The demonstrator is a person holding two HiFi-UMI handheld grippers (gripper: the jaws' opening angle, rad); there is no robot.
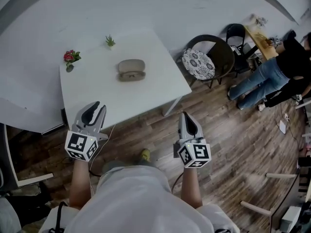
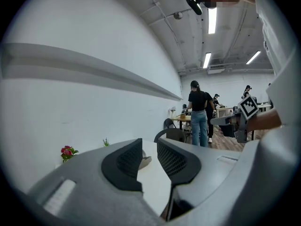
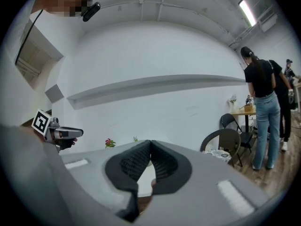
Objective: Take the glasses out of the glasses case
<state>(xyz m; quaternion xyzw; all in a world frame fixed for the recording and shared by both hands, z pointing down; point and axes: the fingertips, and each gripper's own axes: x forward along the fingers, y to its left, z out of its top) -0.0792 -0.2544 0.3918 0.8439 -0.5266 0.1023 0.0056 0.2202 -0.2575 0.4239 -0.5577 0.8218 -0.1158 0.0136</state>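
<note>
A closed tan glasses case (image 1: 131, 70) lies near the middle of the white table (image 1: 160, 98). No glasses are visible. My left gripper (image 1: 96, 107) hovers over the table's near left edge, well short of the case, with its jaws a little apart and nothing between them. In the left gripper view a sliver of the case (image 2: 145, 161) shows through the gap of the left gripper (image 2: 149, 147). My right gripper (image 1: 184, 115) hangs over the wooden floor, off the table's near right corner. In the right gripper view its black pads meet at the tip of the right gripper (image 3: 150, 142), empty.
A red flower (image 1: 71, 57) and a small green plant (image 1: 110, 41) stand at the table's far left. A dark chair with a patterned cushion (image 1: 199, 63) sits right of the table. People (image 1: 272, 74) stand at another table further right. A white wall runs behind the table.
</note>
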